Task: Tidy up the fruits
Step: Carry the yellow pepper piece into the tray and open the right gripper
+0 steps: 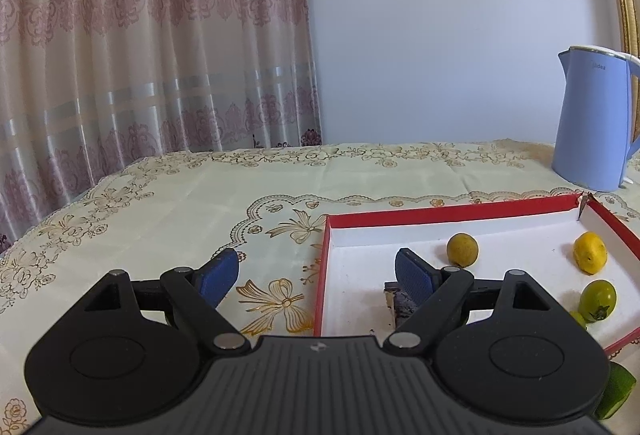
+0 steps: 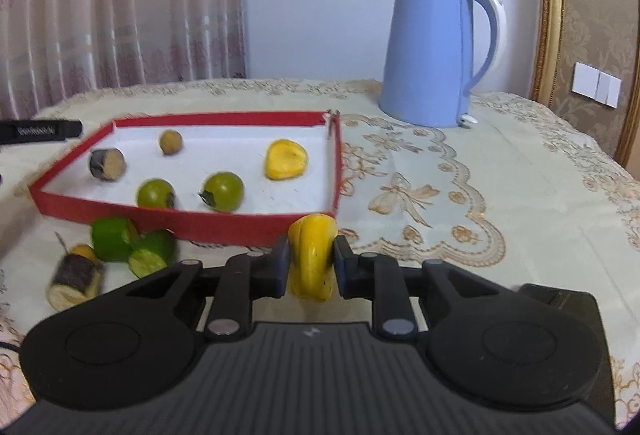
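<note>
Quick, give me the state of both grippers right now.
Left gripper: open, holding nothing, over the near-left edge of the red box.
Right gripper: shut on a yellow fruit piece, just outside the box.

Left gripper (image 1: 316, 277) wide open, blue pads far apart, nothing between them, tipped a little down. Right gripper (image 2: 310, 265) squeezed tight on a yellow fruit piece (image 2: 311, 259), tipped down too.

Clothed table (image 2: 500, 195) bears red tray (image 2: 256, 231); blue kettle (image 2: 428, 55); cut fruit pieces (image 2: 120, 247).

Soft even daylight, fisheye-warped, slightly blurred edges
</note>
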Demonstrator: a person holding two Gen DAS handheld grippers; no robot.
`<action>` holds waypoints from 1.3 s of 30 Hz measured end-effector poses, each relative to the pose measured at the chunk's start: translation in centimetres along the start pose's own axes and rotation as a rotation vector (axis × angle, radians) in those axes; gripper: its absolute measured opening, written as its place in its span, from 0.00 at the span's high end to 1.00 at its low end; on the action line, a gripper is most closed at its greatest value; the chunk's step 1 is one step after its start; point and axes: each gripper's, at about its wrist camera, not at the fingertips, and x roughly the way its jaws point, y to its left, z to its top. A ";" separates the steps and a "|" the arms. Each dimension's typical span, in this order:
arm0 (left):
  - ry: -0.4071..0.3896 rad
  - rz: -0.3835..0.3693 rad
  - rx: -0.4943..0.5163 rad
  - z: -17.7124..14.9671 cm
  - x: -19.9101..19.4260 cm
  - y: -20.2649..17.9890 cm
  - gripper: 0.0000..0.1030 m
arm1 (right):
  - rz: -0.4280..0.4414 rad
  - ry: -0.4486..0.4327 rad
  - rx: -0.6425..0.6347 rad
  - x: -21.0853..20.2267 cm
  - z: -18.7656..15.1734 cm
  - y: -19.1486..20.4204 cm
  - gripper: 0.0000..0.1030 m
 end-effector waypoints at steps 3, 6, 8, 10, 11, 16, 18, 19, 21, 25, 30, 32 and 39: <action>-0.003 -0.002 0.005 0.0 0.0 -0.1 0.17 | 0.037 -0.019 0.009 -0.2 0.6 0.3 0.79; -0.007 -0.006 0.013 0.0 0.0 -0.3 0.17 | 0.069 -0.039 0.015 -0.1 1.4 0.6 0.79; -0.009 -0.005 0.017 0.0 -0.1 -0.4 0.17 | 0.078 -0.052 0.006 0.0 2.0 1.0 0.79; -0.008 -0.007 0.019 0.0 -0.1 -0.4 0.17 | 0.091 -0.065 0.003 0.0 2.5 1.3 0.79; -0.007 -0.007 0.019 0.0 -0.1 -0.4 0.17 | 0.100 -0.072 0.002 0.0 2.7 1.5 0.79; 0.000 -0.004 0.022 -0.1 0.0 -0.4 0.17 | 0.123 -0.092 -0.010 0.2 3.6 2.3 0.79; 0.003 -0.004 0.024 -0.1 0.1 -0.5 0.17 | 0.129 -0.095 -0.016 0.4 3.9 2.6 0.79; 0.003 -0.004 0.024 -0.1 0.1 -0.5 0.17 | 0.131 -0.097 -0.019 0.5 4.1 2.7 0.79; 0.005 -0.003 0.026 -0.1 0.1 -0.5 0.17 | 0.140 -0.097 -0.017 0.9 4.5 2.7 0.79; 0.010 -0.004 0.026 -0.2 0.2 -0.5 0.17 | 0.158 -0.088 -0.014 2.1 5.4 2.8 0.79; 0.011 -0.005 0.027 -0.3 0.2 -0.5 0.17 | 0.165 -0.084 -0.042 3.1 6.7 3.4 0.79; 0.012 -0.005 0.027 -0.3 0.2 -0.6 0.17 | 0.172 -0.078 -0.046 3.7 7.1 3.6 0.79; 0.016 -0.008 0.028 -0.2 0.4 -0.5 0.17 | 0.183 -0.058 -0.039 5.3 8.0 4.1 0.79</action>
